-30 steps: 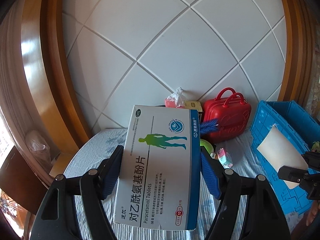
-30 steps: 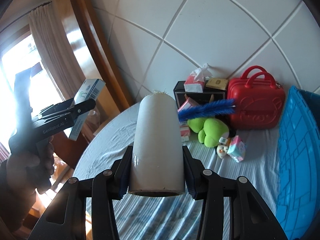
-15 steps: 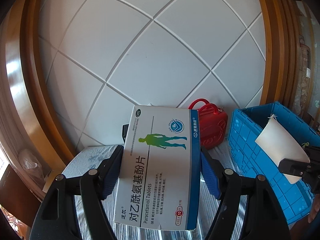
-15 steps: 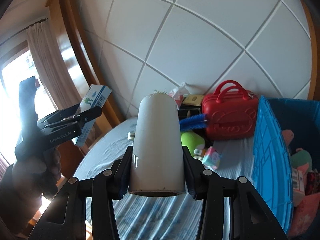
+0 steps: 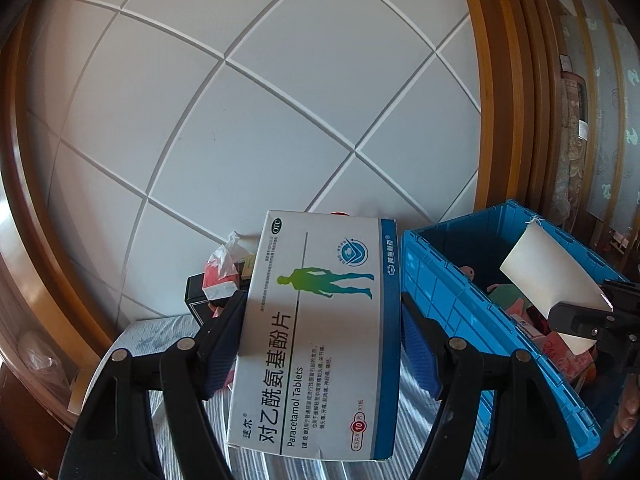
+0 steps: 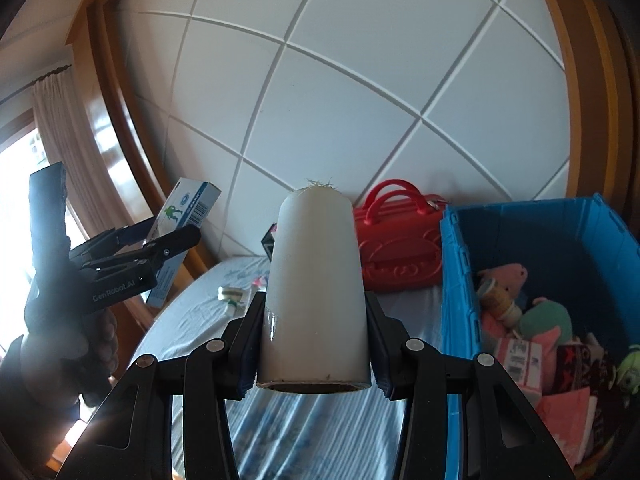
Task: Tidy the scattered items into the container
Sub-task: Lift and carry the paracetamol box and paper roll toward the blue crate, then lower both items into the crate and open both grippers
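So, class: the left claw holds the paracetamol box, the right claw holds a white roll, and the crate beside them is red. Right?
Not quite: the crate is blue, as the right wrist view shows. The left claw does hold the paracetamol box, the right claw the white roll.

A white padded wall panel (image 5: 256, 128), crossed by diagonal seams into diamonds, fills the back of the room. Glossy curved wooden trim (image 6: 120, 128) frames it on both sides. At the left, a bright window (image 6: 16, 208) glares with daylight, a pale curtain (image 6: 56, 140) hanging beside it. At the far right stands a patterned frosted glass panel (image 5: 616, 120). The table wears a blue-and-white striped cloth (image 6: 304, 432).
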Tool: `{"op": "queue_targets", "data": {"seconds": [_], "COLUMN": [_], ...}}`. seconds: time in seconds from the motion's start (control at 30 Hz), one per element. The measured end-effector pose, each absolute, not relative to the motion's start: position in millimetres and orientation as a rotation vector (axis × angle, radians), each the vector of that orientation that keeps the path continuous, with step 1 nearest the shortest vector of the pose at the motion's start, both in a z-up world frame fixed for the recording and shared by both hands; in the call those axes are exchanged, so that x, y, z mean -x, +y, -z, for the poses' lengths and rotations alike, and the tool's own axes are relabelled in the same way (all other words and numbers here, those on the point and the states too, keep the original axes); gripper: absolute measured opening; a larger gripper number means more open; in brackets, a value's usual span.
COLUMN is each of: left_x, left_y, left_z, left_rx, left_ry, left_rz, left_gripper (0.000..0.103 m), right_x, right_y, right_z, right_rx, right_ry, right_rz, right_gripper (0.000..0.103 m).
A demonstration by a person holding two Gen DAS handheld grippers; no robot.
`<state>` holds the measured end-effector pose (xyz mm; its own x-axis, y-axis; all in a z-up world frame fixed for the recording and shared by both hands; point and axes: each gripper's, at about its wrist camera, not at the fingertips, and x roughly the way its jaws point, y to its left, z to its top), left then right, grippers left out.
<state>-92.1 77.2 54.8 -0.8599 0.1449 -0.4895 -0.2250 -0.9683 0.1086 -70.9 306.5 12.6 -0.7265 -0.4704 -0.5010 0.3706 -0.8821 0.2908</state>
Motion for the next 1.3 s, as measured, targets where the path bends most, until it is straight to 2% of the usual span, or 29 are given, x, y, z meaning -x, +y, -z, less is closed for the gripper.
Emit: {"op": "queue_targets", "data": {"seconds": [0.83,1.3], "left_x": [149.6,164.2], "left_y": [299.4,377.9], "left_z": [-39.4,-27.6], "left_rx": [0.691,0.695], "left_ry": [0.369,0.420], "left_rz": [-2.539,-2.433], "left_gripper": [0.072,0.072], "right_x": [46.8,18.6], "right_y": [495.4,581.3], "right_z": [13.0,35.8], "right_rx": [-0.872,-0.943], "right_ry": [-0.484,-0.618], "right_rz": [2.849,3.004], "right_gripper": [0.045,0.045]}}
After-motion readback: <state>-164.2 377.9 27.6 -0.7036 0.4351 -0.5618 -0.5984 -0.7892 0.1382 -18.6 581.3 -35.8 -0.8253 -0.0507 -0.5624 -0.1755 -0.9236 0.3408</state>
